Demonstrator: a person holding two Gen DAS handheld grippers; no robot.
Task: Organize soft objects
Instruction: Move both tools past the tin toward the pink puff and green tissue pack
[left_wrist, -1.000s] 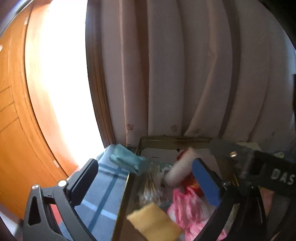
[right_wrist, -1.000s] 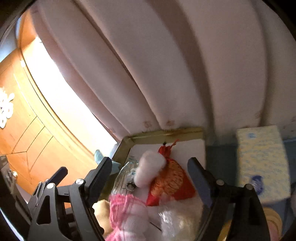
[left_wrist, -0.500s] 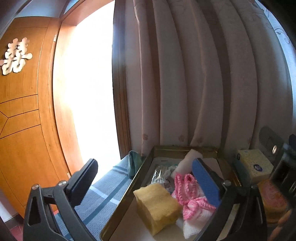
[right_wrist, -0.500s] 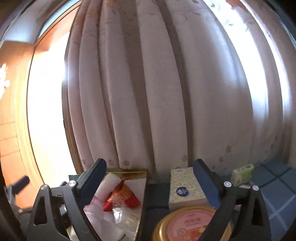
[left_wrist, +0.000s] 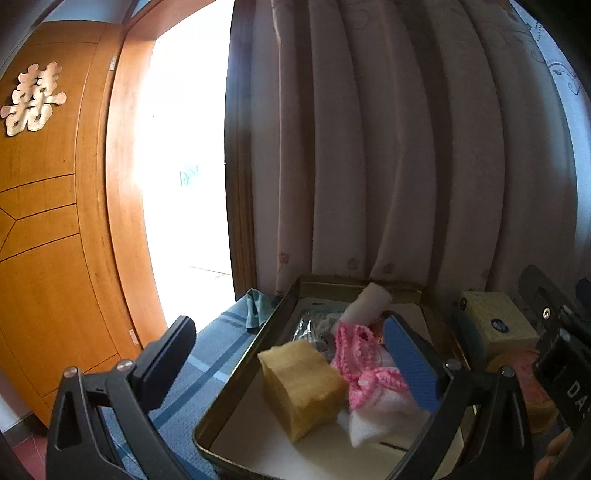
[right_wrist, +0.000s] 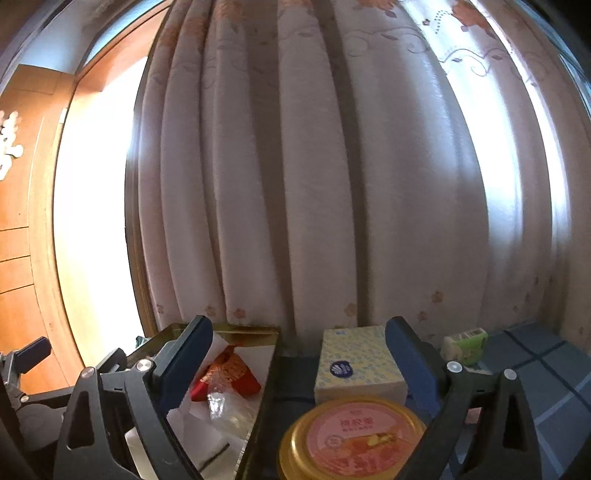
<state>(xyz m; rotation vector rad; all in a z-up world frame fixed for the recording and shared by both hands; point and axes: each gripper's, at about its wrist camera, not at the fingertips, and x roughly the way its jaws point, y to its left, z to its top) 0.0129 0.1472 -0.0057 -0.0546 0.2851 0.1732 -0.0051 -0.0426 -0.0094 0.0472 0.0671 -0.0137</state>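
A gold tray (left_wrist: 236, 398) holds a yellow sponge (left_wrist: 301, 387), a pink knitted piece (left_wrist: 360, 354) on white cloth, a white roll (left_wrist: 369, 302) and a foil packet. In the right wrist view the tray (right_wrist: 271, 354) also shows a red pouch (right_wrist: 229, 373) and a clear bag. My left gripper (left_wrist: 291, 354) is open and empty, above the tray's near left part. My right gripper (right_wrist: 299, 354) is open and empty, over the tray's right rim and a yellow tissue pack (right_wrist: 356, 365).
A teal cloth (left_wrist: 255, 308) lies on the blue checked tablecloth left of the tray. A round gold-rimmed tin (right_wrist: 351, 439) sits near the tissue pack, and a small green packet (right_wrist: 463, 345) lies to the right. Curtains hang behind; a wooden door stands at left.
Both grippers have pulled back and tilted up from the tray. The right one has swung right, bringing the tissue pack, the tin and the green packet into view.
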